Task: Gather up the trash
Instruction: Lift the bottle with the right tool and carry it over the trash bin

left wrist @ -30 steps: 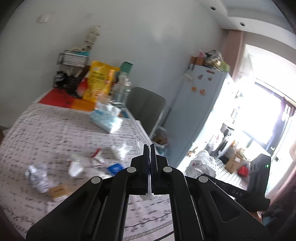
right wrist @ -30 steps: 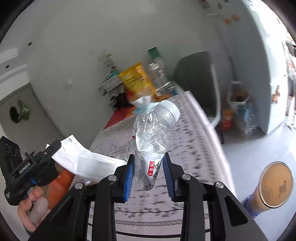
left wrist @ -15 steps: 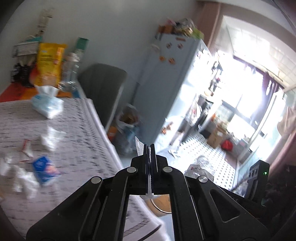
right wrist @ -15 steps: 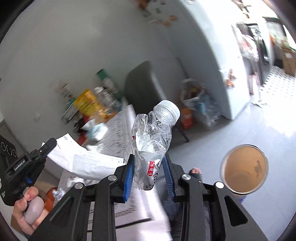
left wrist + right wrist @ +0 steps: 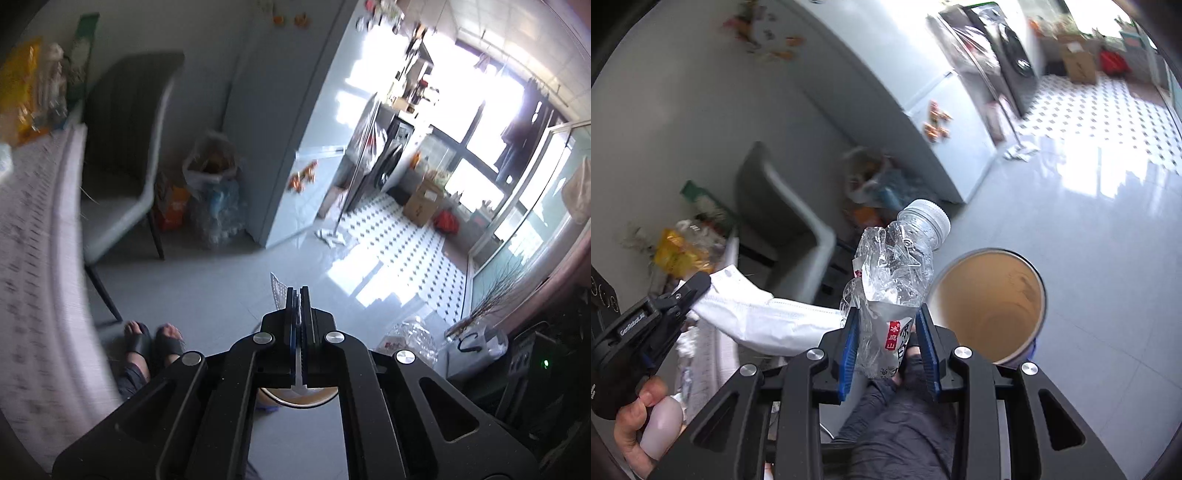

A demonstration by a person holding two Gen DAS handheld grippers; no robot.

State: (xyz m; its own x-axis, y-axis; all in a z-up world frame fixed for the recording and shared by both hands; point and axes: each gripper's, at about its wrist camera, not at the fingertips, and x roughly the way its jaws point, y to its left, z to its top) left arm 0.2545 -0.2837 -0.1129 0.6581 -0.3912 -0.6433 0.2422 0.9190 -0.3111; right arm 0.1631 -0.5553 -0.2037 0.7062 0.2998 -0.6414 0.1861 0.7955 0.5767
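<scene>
The right tool [image 5: 889,345] is clamped on a crushed plastic bottle [image 5: 895,273], its blue pads pressing the labelled lower part while the white cap points away toward 1 o'clock. The left tool [image 5: 701,282] is closed tight on a white face mask [image 5: 764,321], which hangs from its tips toward 4 o'clock in the right wrist view. In the left wrist view the left tool's pads are together, and only a thin white edge of the mask shows between them.

The round bin [image 5: 988,306] stands on the floor, open and seemingly empty, at about 3 o'clock of the bottle and very near it. I judge that the step in hand is to bring both pieces over this opening and let them fall.

To do it well, first move the bottle so that its whole body is above the rim, not only the cap, because it is light and may bounce off the edge. Then bring the mask over the middle too, since it hangs long and may catch on the rim. Open each tool only when its piece is inside the circle.
</scene>
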